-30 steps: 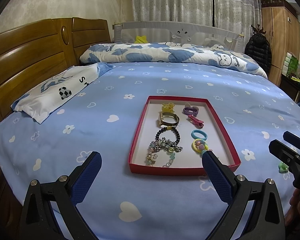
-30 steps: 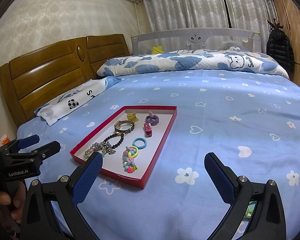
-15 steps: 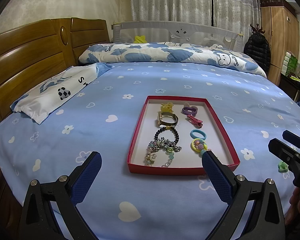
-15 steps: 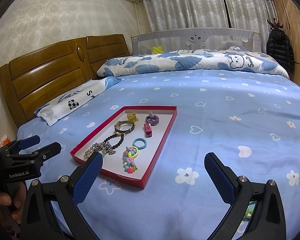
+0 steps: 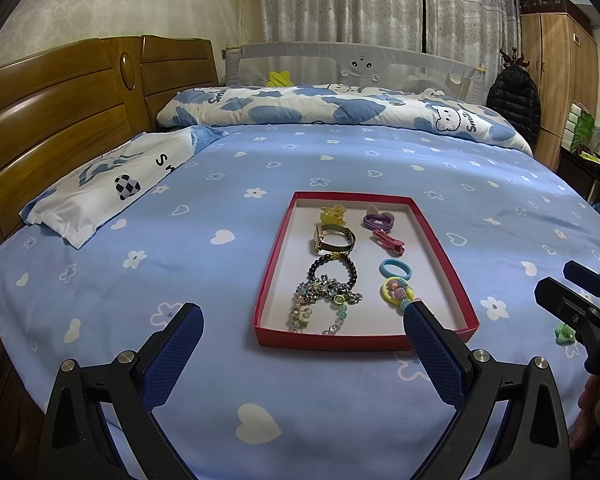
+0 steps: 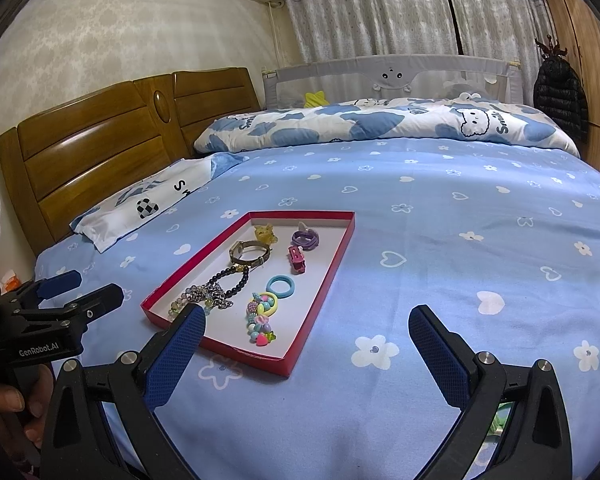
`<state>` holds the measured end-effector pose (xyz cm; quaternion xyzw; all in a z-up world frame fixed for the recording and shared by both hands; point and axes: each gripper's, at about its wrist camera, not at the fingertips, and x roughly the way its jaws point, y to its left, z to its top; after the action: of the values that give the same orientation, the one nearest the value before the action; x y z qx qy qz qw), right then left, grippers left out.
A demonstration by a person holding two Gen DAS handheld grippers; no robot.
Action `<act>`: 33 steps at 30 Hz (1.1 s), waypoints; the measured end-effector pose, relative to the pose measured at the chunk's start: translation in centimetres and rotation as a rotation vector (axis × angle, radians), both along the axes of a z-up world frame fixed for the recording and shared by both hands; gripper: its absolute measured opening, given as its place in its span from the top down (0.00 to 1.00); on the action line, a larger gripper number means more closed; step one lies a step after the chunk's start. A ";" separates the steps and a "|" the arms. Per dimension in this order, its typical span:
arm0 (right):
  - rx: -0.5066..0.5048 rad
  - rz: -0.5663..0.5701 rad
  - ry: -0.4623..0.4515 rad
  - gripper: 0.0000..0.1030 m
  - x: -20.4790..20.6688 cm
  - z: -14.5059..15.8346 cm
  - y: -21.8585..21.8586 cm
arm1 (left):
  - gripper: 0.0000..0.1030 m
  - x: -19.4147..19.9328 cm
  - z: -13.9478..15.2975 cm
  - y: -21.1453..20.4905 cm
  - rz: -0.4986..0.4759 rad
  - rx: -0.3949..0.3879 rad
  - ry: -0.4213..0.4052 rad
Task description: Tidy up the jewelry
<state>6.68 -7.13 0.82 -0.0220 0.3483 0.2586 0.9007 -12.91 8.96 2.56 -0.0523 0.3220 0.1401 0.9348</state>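
Observation:
A red-rimmed tray (image 5: 440, 248) (image 6: 324, 280) lies on the blue bed. It holds a yellow clip (image 5: 332, 215), a gold watch (image 5: 334, 241), a black bead bracelet (image 5: 332, 270), a crystal bracelet (image 5: 324, 300), a purple hair tie (image 5: 377, 220), a pink clip (image 5: 388, 241), a blue hair tie (image 5: 396, 269) and a colourful bead charm (image 5: 396, 293) (image 6: 262, 316). A small green item (image 5: 565, 333) lies on the bed right of the tray. My left gripper (image 5: 300, 330) is open and empty before the tray. My right gripper (image 6: 306, 330) is open and empty, right of the tray.
A wooden headboard (image 5: 40, 120) and a pillow (image 5: 112, 184) are on the left. A folded duvet (image 5: 340, 110) lies at the far side. A wardrobe (image 5: 560, 80) stands far right. The blue sheet (image 6: 480, 240) spreads to the right of the tray.
The left wrist view has shifted slightly, so the tray sits a touch lower and further left. The right gripper has not moved. Both stay open.

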 end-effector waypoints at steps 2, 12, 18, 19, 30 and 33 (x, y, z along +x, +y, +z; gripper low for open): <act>0.000 0.000 -0.002 0.01 0.0 0.0 0.0 | 0.02 0.0 0.0 0.0 0.000 0.001 0.000; 0.000 0.001 -0.002 0.01 0.0 0.2 0.1 | 0.02 0.0 0.0 -0.1 0.000 0.001 0.000; 0.001 0.001 0.000 0.01 0.0 0.2 0.1 | 0.02 0.1 0.0 -0.2 -0.002 0.001 0.000; 0.001 0.001 0.000 0.01 0.0 0.1 0.1 | 0.02 0.1 0.0 -0.2 -0.002 0.001 0.000; -0.001 -0.001 0.005 0.01 0.1 0.3 0.3 | 0.02 0.3 0.0 -0.3 -0.005 -0.001 0.003; -0.002 -0.002 0.011 0.01 0.3 0.3 0.4 | 0.02 0.8 0.0 -0.2 -0.008 -0.011 0.007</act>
<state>6.94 -6.73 1.13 -0.0211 0.3535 0.2575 0.8990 -12.15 8.77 2.60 -0.0557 0.3261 0.1346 0.9340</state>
